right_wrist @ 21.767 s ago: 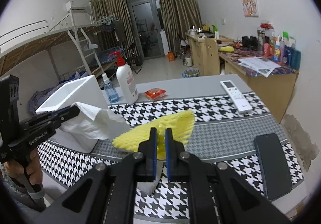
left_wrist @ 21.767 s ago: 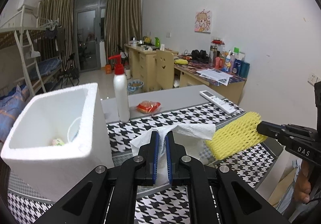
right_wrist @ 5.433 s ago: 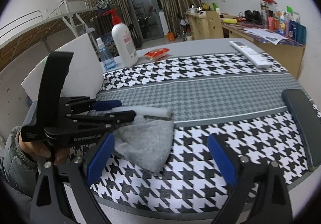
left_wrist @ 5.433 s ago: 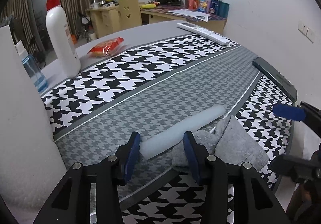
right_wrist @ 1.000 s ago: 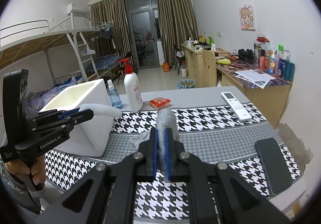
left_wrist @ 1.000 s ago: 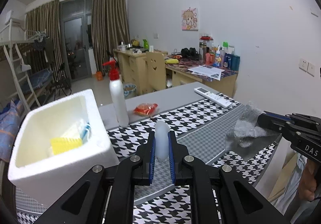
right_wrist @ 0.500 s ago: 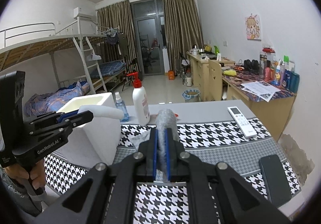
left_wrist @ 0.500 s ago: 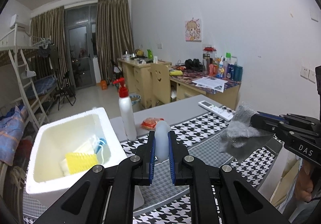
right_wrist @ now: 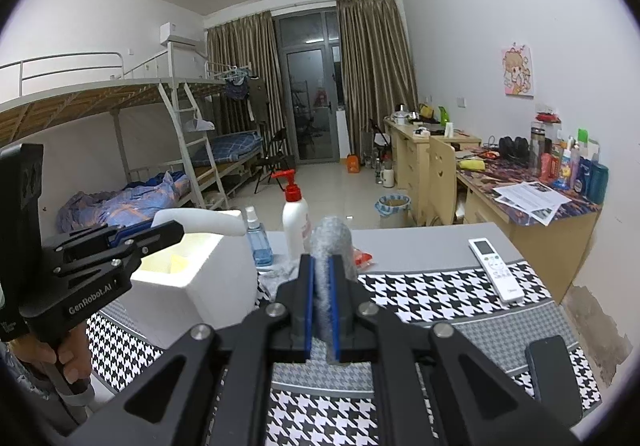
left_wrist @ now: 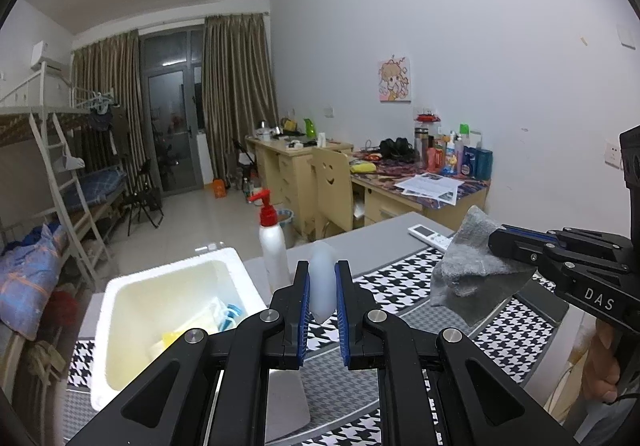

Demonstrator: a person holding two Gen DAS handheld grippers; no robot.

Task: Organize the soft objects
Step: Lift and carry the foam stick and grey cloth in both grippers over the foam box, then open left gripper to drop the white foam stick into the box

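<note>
My left gripper (left_wrist: 322,306) is shut on a pale white foam tube (left_wrist: 322,286), held high above the table; from the right wrist view the tube (right_wrist: 208,224) sticks out over the white foam box (right_wrist: 192,278). My right gripper (right_wrist: 323,310) is shut on a grey cloth (right_wrist: 330,246), which hangs from its tip in the left wrist view (left_wrist: 468,282). The foam box (left_wrist: 120,326) stands open at lower left and holds a yellow foam net (left_wrist: 176,340) and other soft items.
A white pump bottle (left_wrist: 273,246) and a blue spray bottle (right_wrist: 258,242) stand beside the box. A red snack packet (right_wrist: 362,258), a white remote (right_wrist: 496,270) and a dark phone (right_wrist: 554,378) lie on the houndstooth tablecloth (right_wrist: 420,294). Desks and a bunk bed stand behind.
Both grippers have risen higher above the table, still holding the tube and the cloth. The left gripper has come nearer over the box.
</note>
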